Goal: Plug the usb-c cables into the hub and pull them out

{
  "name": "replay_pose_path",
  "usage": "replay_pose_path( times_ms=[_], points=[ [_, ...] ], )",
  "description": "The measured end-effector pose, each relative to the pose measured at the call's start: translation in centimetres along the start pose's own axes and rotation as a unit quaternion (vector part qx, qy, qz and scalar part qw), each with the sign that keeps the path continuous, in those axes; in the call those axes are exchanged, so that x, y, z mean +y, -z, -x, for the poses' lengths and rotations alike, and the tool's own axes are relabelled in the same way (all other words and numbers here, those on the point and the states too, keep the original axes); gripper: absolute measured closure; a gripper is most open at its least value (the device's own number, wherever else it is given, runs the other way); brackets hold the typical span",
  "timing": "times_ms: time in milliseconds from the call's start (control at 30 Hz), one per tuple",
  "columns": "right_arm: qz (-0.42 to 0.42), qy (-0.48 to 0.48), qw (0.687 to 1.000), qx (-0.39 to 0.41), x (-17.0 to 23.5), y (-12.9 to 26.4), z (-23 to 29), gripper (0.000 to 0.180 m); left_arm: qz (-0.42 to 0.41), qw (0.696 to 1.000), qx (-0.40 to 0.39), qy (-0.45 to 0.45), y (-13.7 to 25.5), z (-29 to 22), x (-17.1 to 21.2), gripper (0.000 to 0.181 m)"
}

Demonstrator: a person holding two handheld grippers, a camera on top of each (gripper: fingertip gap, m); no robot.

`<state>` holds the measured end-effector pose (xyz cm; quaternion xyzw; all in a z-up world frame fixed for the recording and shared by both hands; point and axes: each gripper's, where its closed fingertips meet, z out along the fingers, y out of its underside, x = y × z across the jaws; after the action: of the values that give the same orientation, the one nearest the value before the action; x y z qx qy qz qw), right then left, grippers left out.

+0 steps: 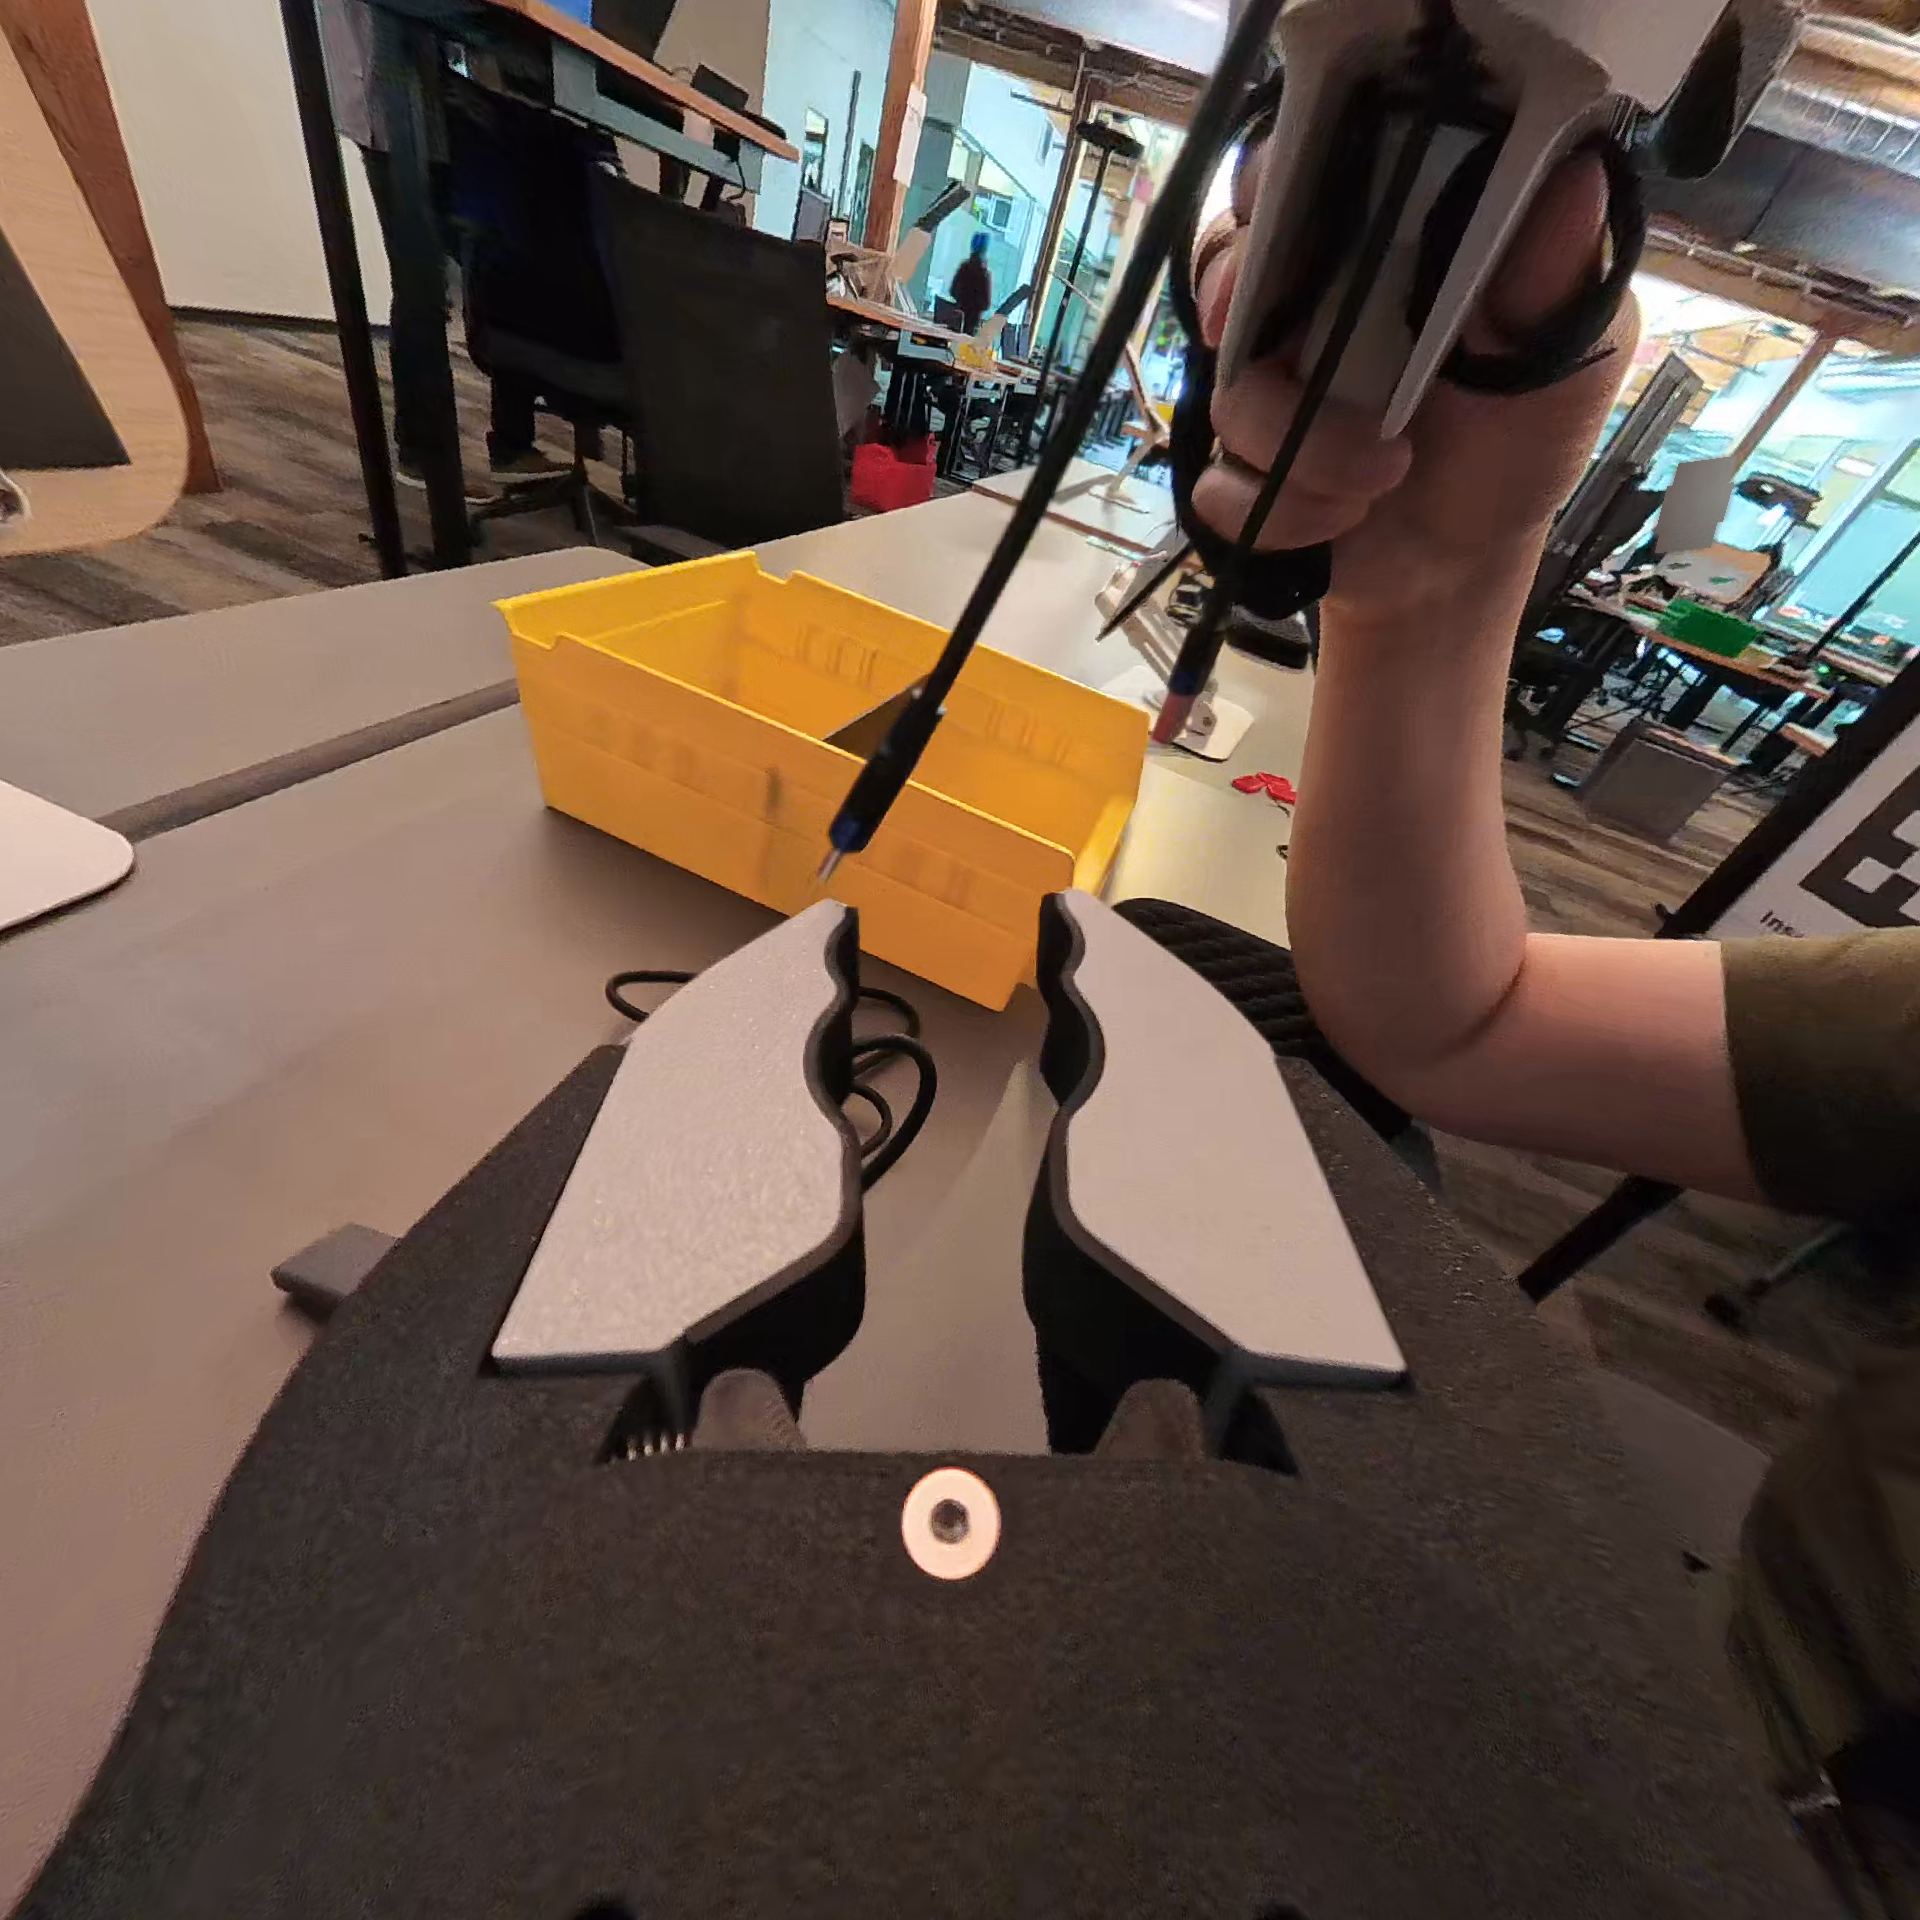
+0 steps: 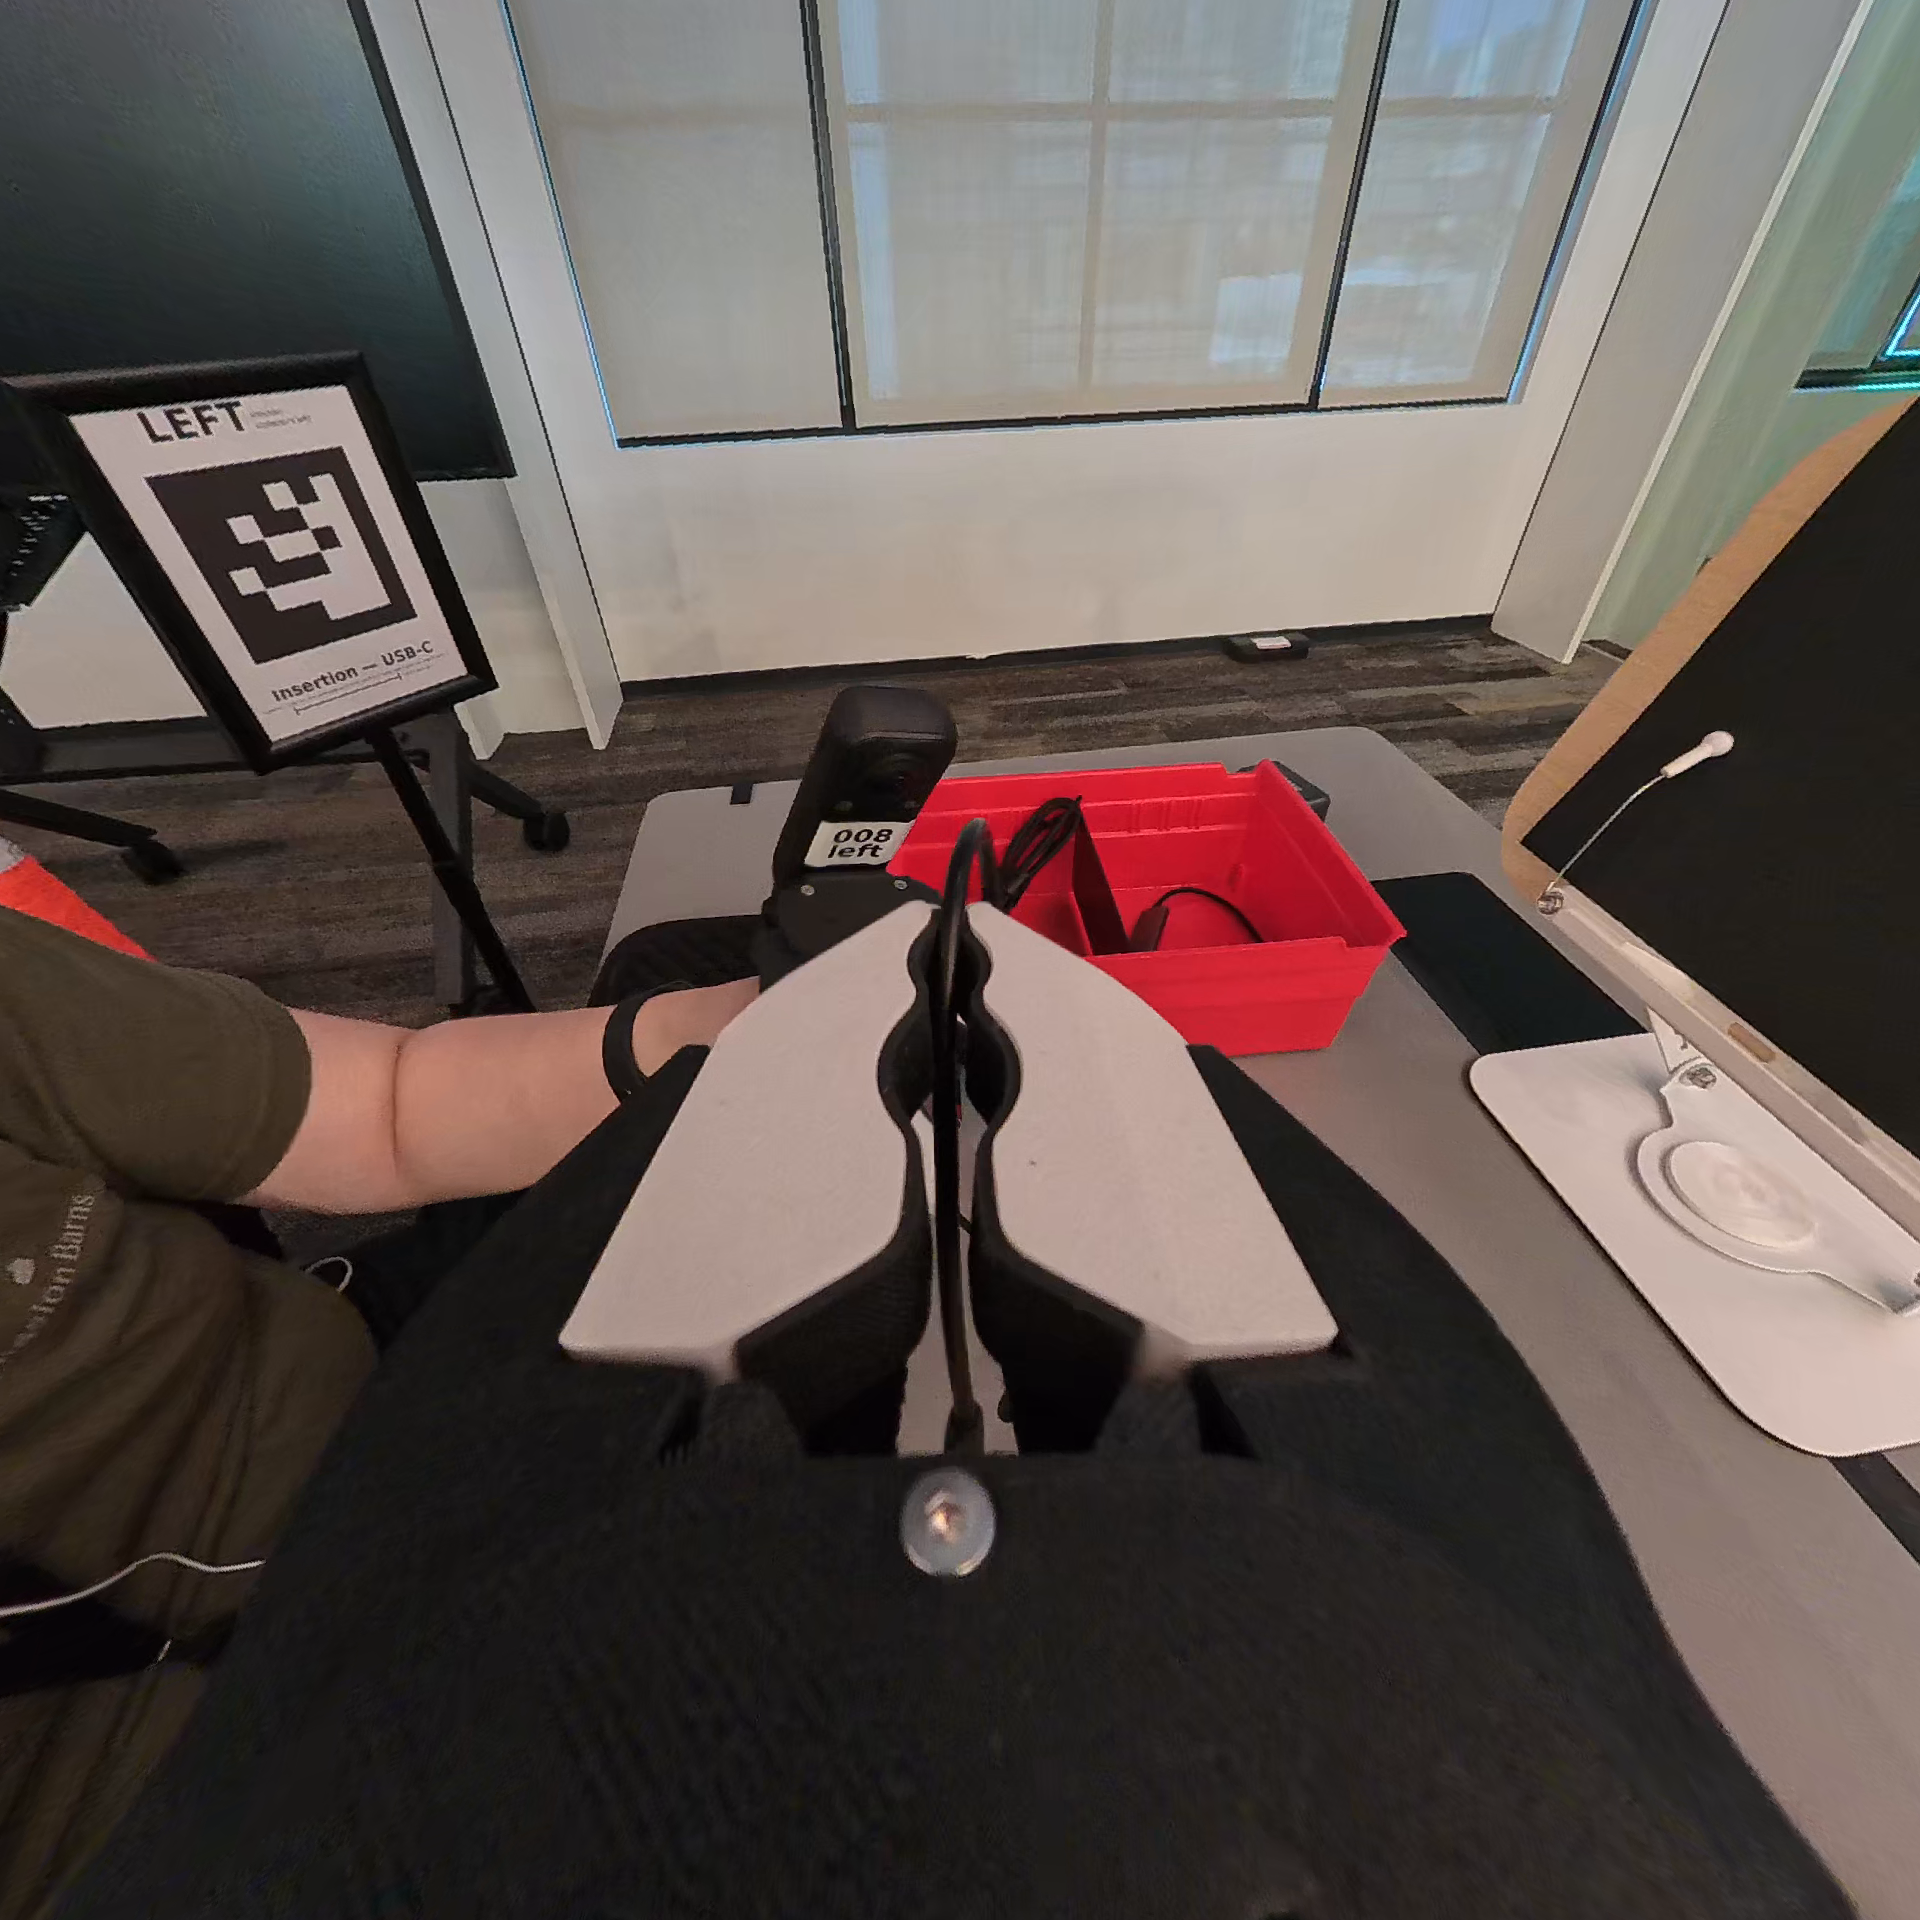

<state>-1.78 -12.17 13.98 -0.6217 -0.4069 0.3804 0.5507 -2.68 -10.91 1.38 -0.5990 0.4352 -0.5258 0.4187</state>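
My right gripper (image 2: 961,920) is shut on a black USB-C cable (image 2: 945,1143) that runs between its fingers. In the left wrist view the right gripper (image 1: 1320,384) is held high at the upper right. The cable (image 1: 1049,468) hangs down from it. One plug (image 1: 862,816) with a blue collar dangles just above my left gripper's fingertips. A second plug (image 1: 1190,681) hangs farther back. My left gripper (image 1: 951,914) is open and empty, low over the grey table (image 1: 312,1039). A small grey block (image 1: 327,1257), partly hidden by the gripper body, may be the hub.
A yellow bin (image 1: 727,727) stands just beyond the left gripper. A coil of black cable (image 1: 894,1081) lies on the table in front of the bin. A red bin (image 2: 1247,966) holds more cables. A white stand base (image 2: 1714,1226) is at the right. A sign on a stand (image 2: 270,551) is on the floor. Tip to tip, the grippers are about 12 centimetres apart. The right gripper is farther from the small grey block (image 1: 327,1257), some 30 centimetres, than the left, some 20 centimetres.
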Motion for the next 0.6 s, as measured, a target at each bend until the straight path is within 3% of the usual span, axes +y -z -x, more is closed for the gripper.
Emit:
replay_pose_path(
  times_ms=[200, 333, 533, 600],
  points=[
    [-0.007, 0.006, 1.000, -0.011, -0.7, 0.5, 0.9, 0.179, -0.008, 0.998, -0.056, -0.023, 2.1, 0.8, 0.1, 0.138],
    [-0.008, 0.007, 1.000, -0.017, -0.8, 0.4, 1.4, 0.179, -0.054, 0.998, -0.002, -0.041, 2.0, -1.5, -1.8, 0.134],
    [-0.014, 0.009, 1.000, -0.009, -1.0, 0.7, 1.2, 0.179, -0.036, 0.998, 0.044, -0.037, 0.3, -2.8, -1.9, 0.144],
    [-0.013, 0.006, 1.000, -0.010, -1.0, 0.8, 1.1, 0.179, -0.031, 0.997, 0.048, -0.045, -0.1, -2.8, -1.7, 0.162]
  ],
)
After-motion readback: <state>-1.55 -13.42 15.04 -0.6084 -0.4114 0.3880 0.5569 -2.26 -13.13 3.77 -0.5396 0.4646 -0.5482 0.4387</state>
